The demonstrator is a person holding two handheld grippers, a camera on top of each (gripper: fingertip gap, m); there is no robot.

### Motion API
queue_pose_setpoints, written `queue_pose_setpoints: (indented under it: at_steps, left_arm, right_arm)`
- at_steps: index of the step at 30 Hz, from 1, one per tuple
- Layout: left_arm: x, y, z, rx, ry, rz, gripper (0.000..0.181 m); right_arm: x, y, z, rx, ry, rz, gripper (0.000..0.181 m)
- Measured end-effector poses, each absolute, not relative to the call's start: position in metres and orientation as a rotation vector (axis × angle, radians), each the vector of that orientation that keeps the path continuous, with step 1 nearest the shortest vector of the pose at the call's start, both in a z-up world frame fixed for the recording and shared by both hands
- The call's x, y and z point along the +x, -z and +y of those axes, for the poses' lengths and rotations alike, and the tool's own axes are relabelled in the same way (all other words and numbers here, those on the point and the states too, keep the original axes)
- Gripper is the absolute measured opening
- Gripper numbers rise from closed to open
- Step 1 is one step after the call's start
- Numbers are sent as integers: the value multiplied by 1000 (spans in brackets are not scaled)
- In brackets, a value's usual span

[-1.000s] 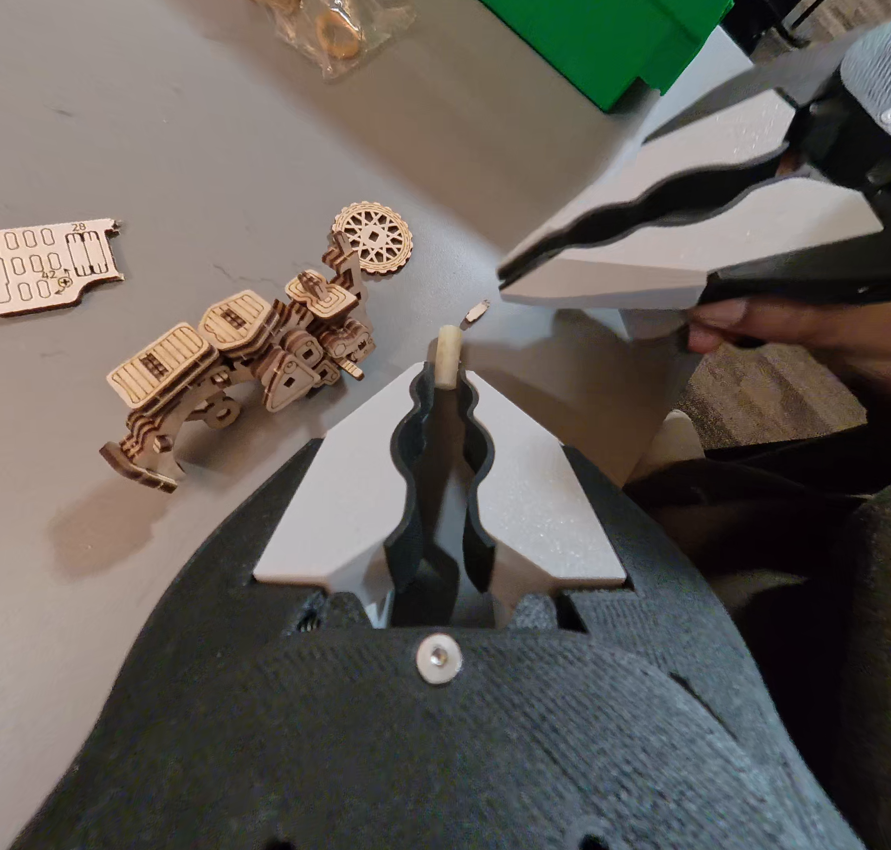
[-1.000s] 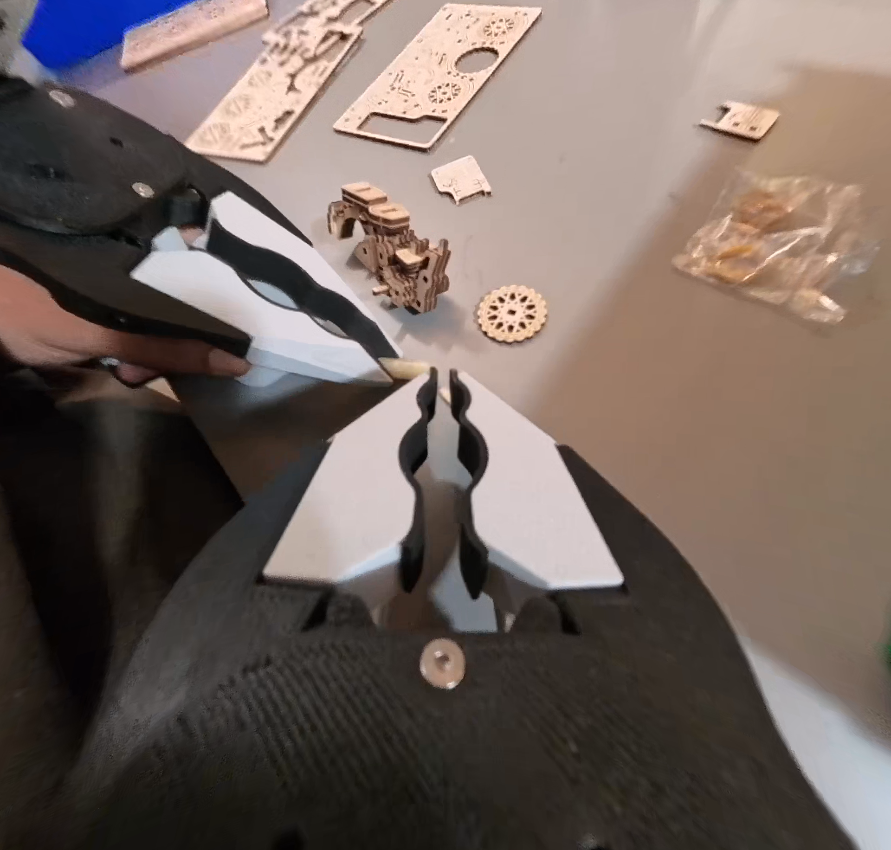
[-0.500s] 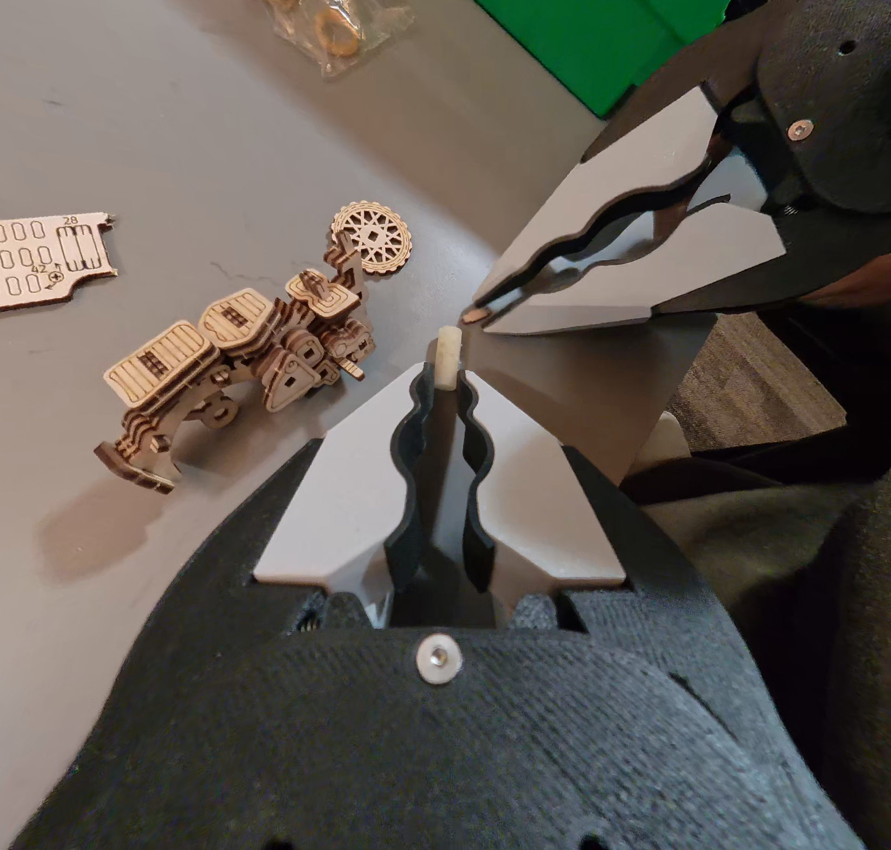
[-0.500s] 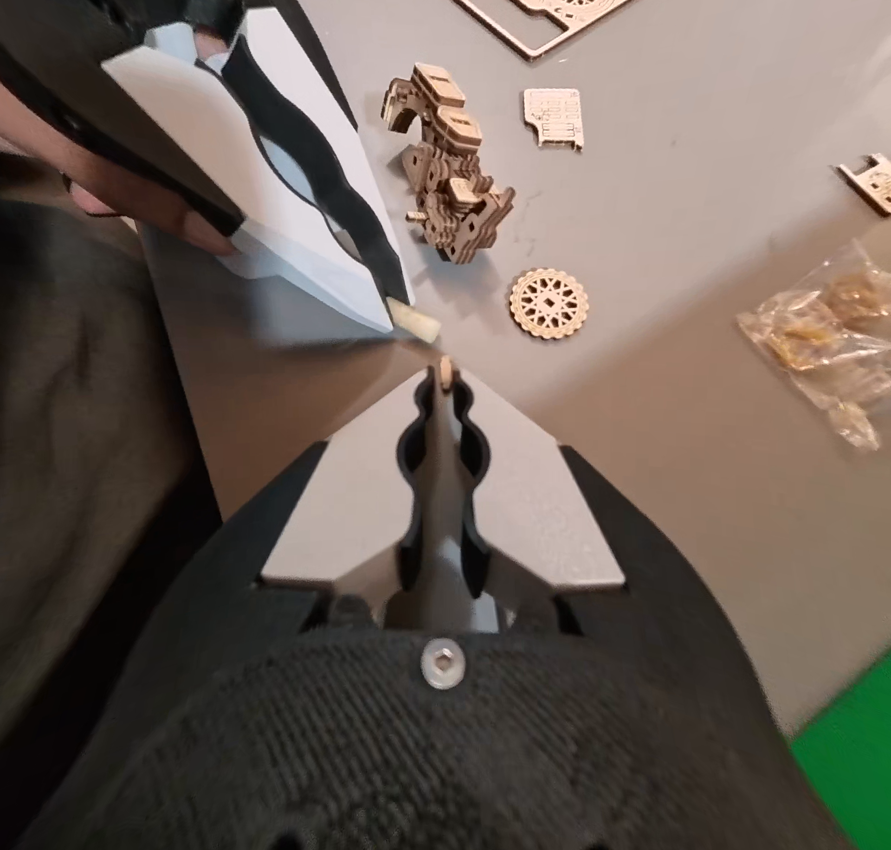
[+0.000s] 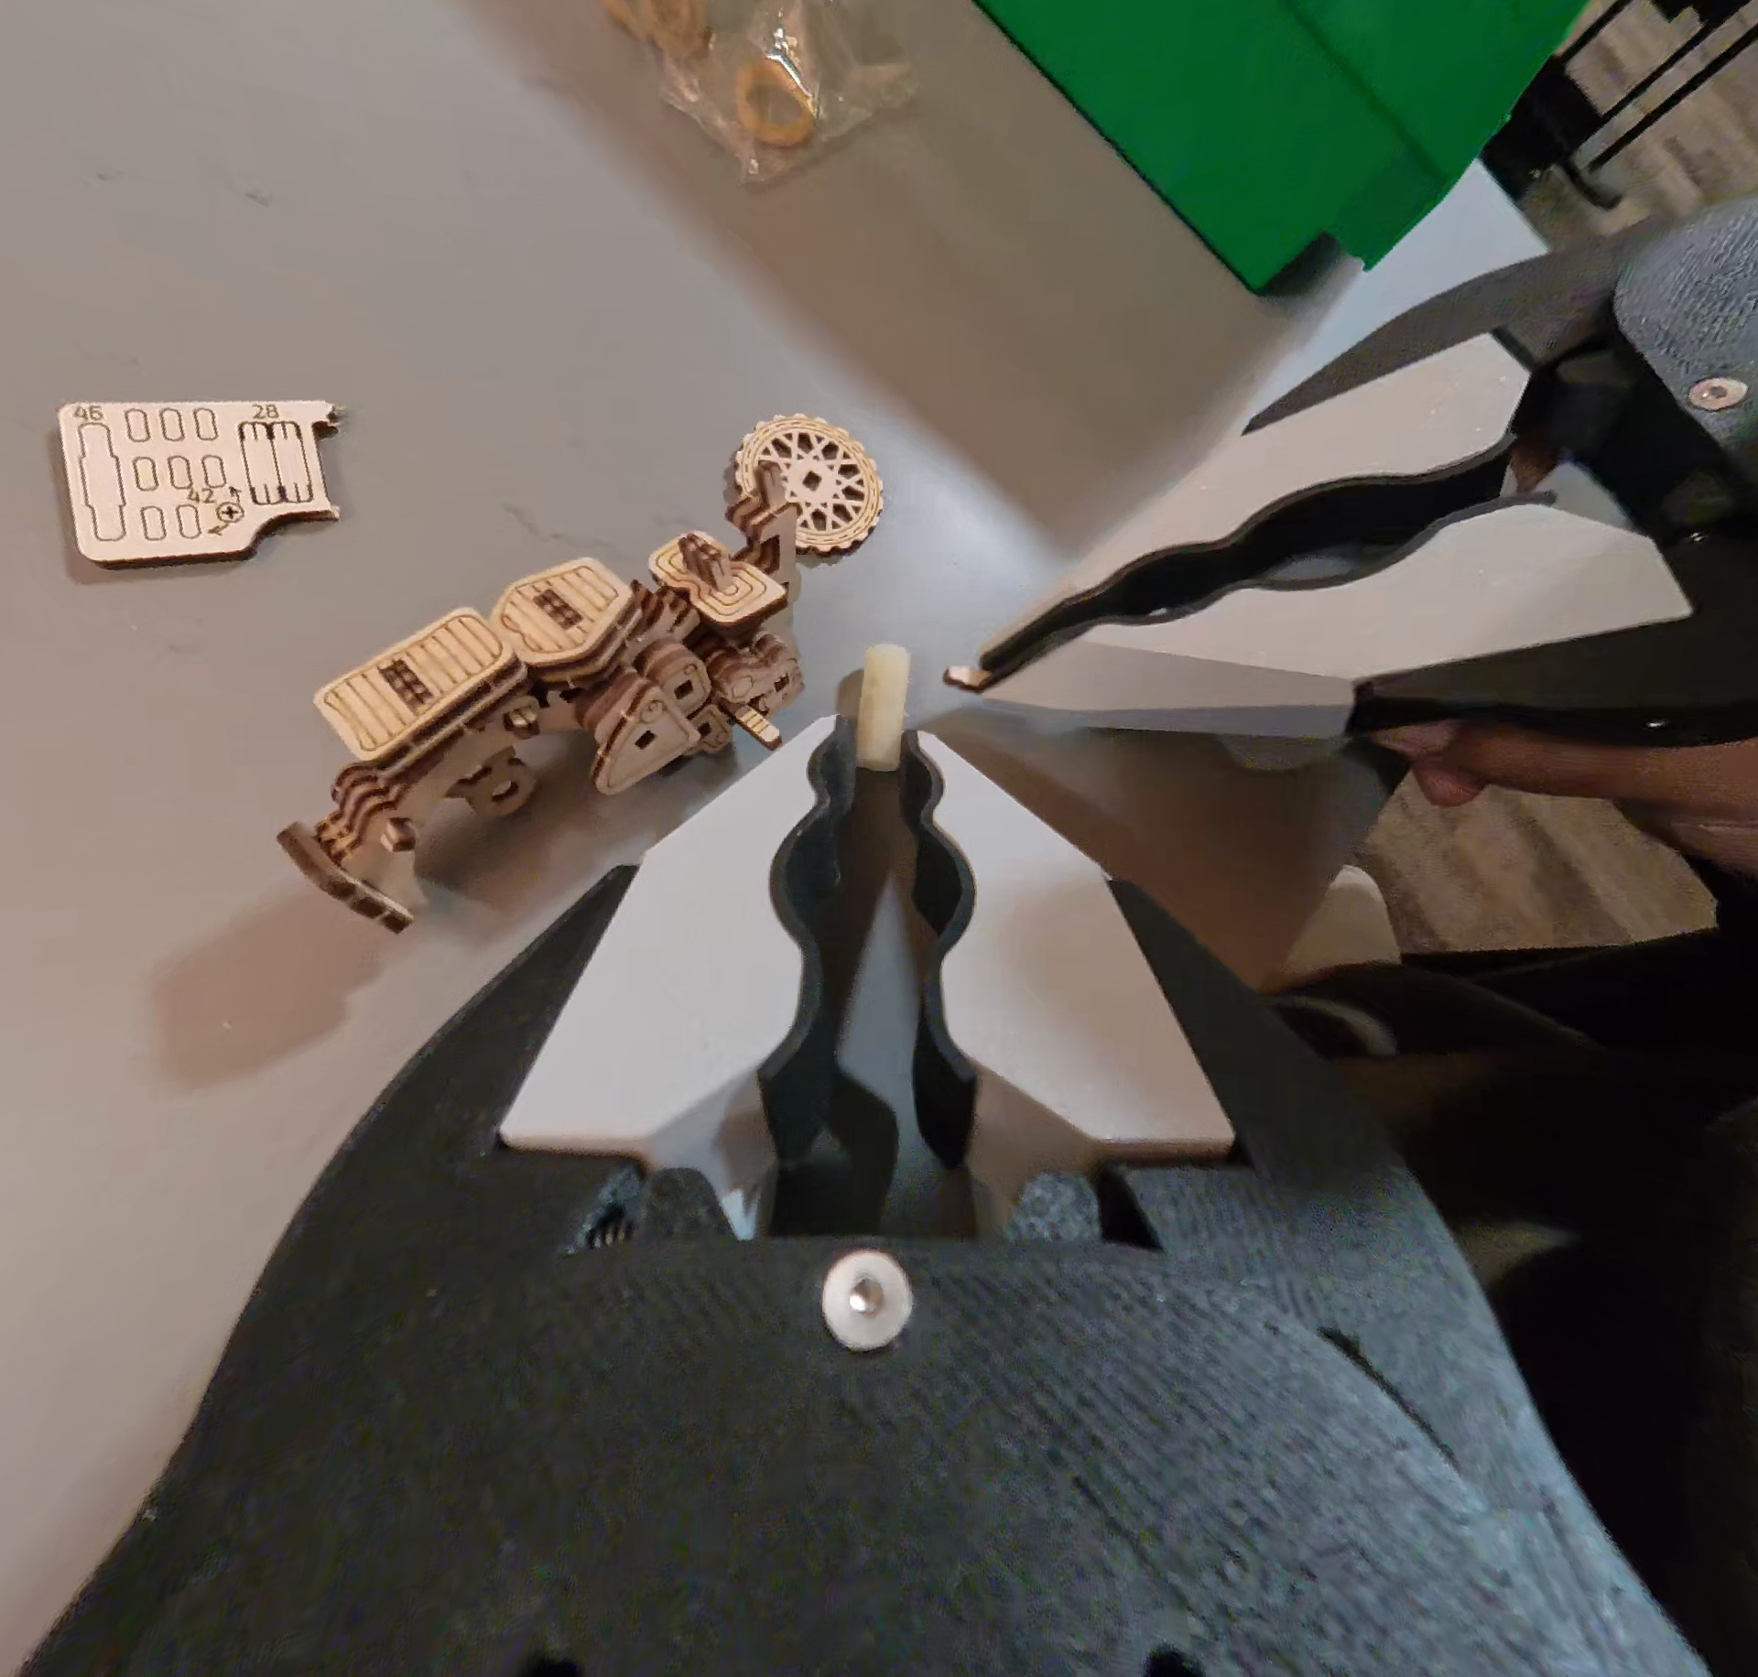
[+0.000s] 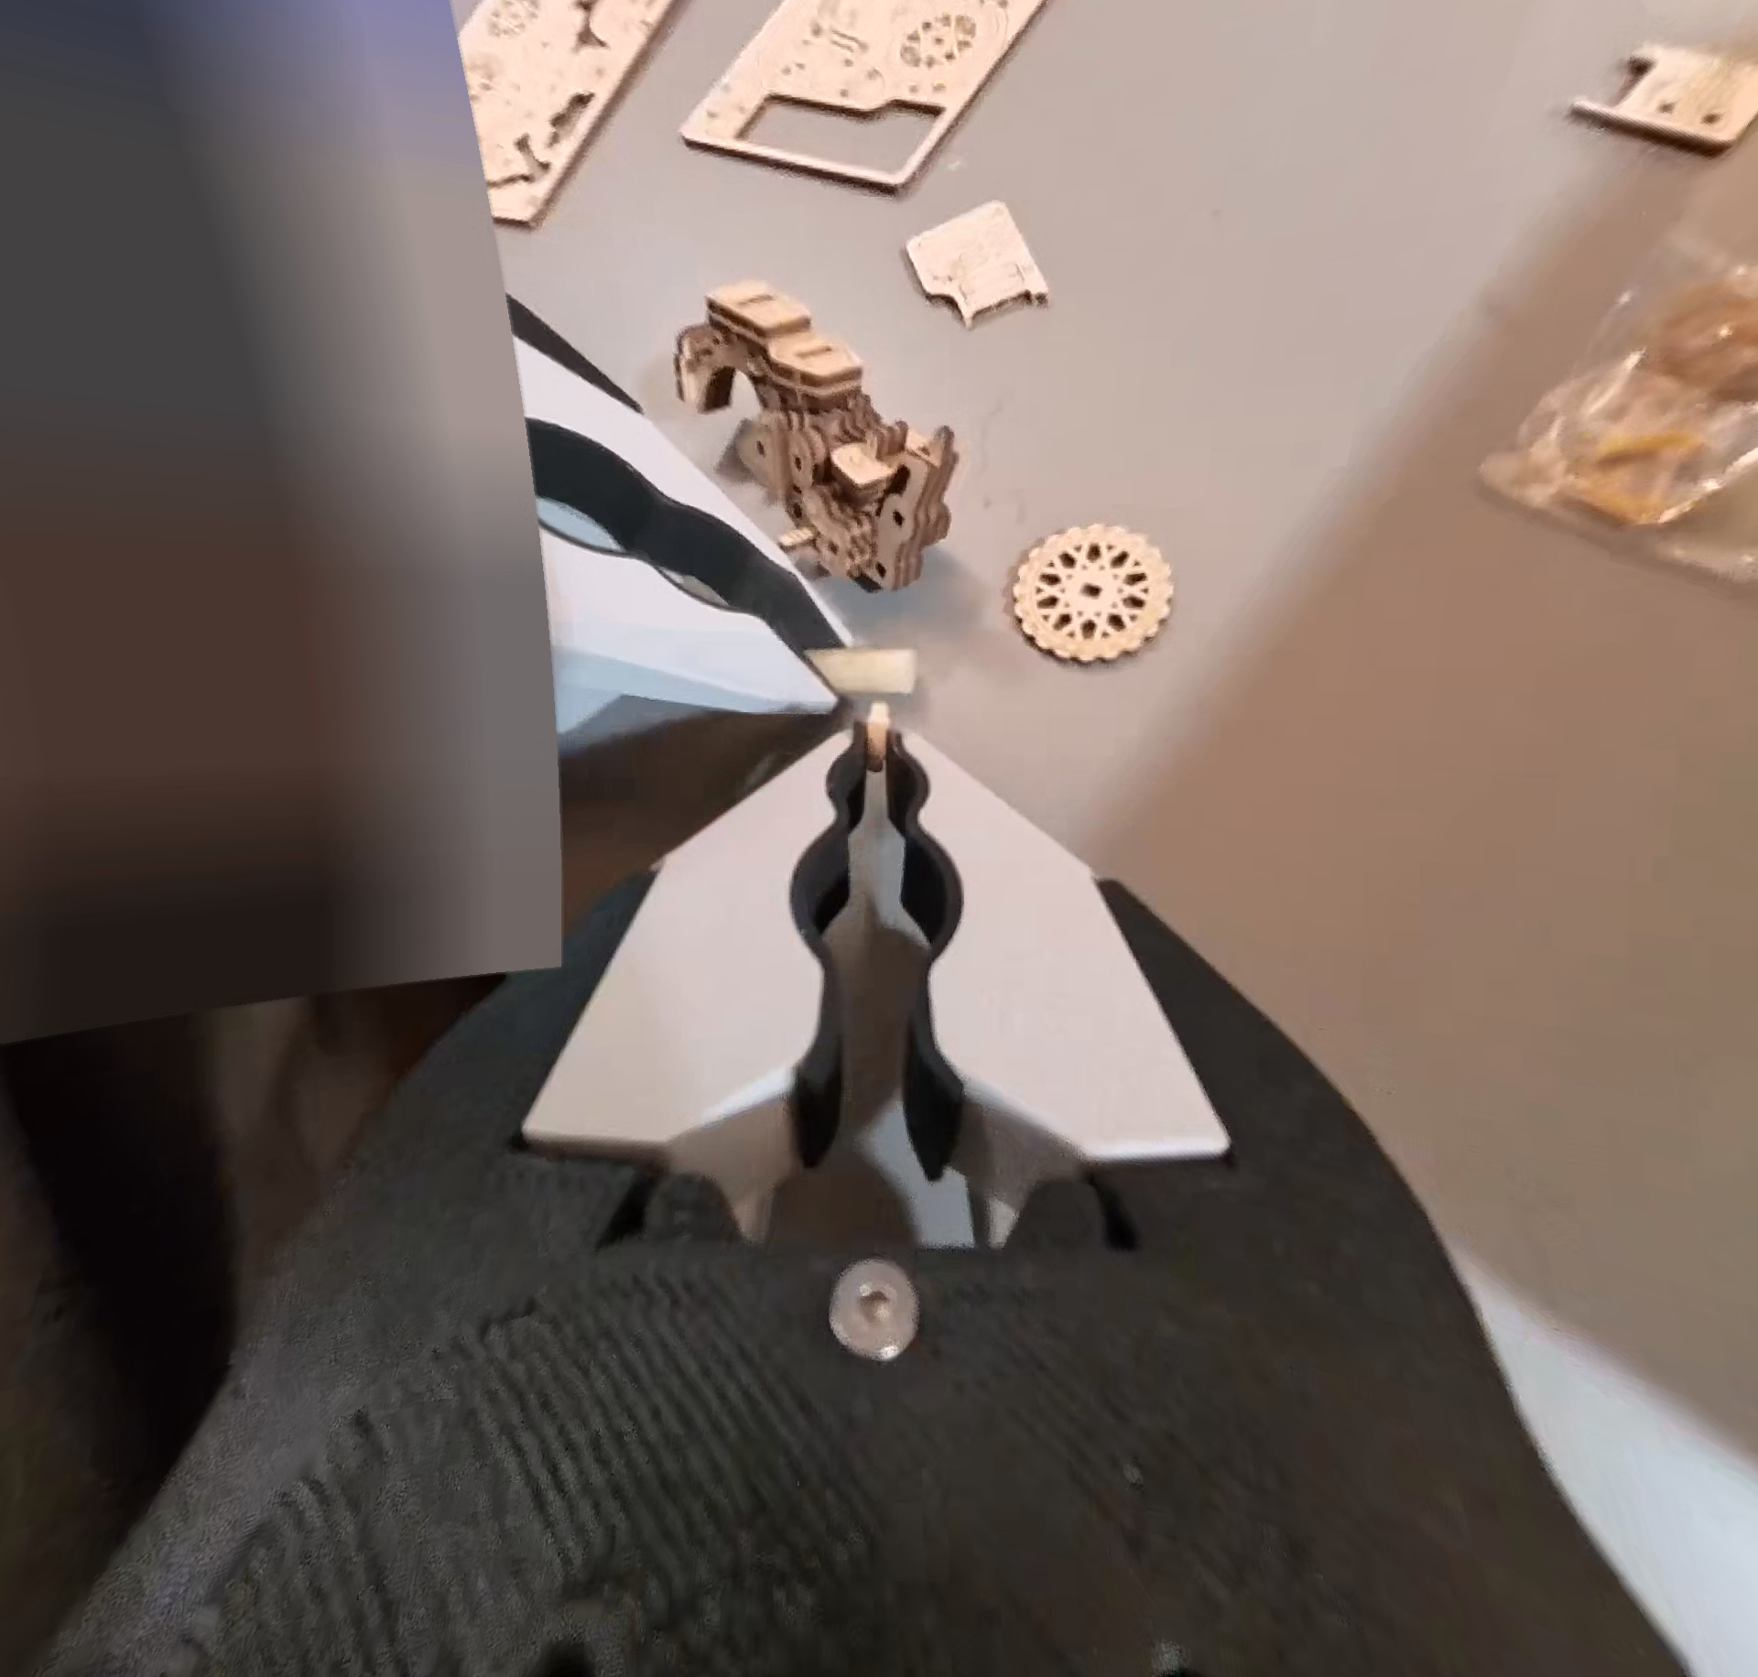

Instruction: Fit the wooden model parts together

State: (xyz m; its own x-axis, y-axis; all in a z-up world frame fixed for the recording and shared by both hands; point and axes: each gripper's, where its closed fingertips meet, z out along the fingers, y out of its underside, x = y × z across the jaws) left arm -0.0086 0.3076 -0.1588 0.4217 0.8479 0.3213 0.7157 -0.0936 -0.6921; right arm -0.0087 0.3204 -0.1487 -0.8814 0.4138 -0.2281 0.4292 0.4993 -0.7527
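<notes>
My left gripper [image 5: 880, 745] is shut on a pale cream peg [image 5: 882, 702] that sticks out past its tips. My right gripper [image 6: 877, 749] is shut on a small flat wooden piece [image 6: 876, 733]. In the left wrist view the right gripper [image 5: 980, 671] comes in from the right, its wooden piece [image 5: 963, 677] a short gap right of the peg. In the right wrist view the peg [image 6: 868, 671] sits just above my piece. The part-built wooden model [image 5: 552, 690] lies on the grey table [image 5: 400, 205], left of both grippers, with a wooden wheel [image 5: 810, 482] beside it.
A clear bag of wooden rings [image 5: 752, 43] and a green box [image 5: 1284, 72] are at the back. A small punched wooden card [image 5: 195, 482] lies at left. Larger wooden sheets [image 6: 875, 43] lie farther off in the right wrist view. The table edge [image 5: 1322, 909] is at right. The small punched wooden card [image 5: 195, 482] sits 12 centimeters or so from the ends of my left fingers. The right camera catches it too, in the right wrist view [image 6: 966, 262].
The right gripper has swung and levelled out, bringing its small wooden piece close beside the peg. The left gripper has kept hold of the peg, almost still.
</notes>
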Motion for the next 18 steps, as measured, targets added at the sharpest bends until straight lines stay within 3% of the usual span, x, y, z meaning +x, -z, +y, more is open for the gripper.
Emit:
queue_pose_setpoints:
  at_steps: [18]
  left_arm:
    - [-8, 160, 307, -1917, -310, -1315, 9]
  right_arm:
    - [-8, 155, 312, 774, 1329, 2701, 1]
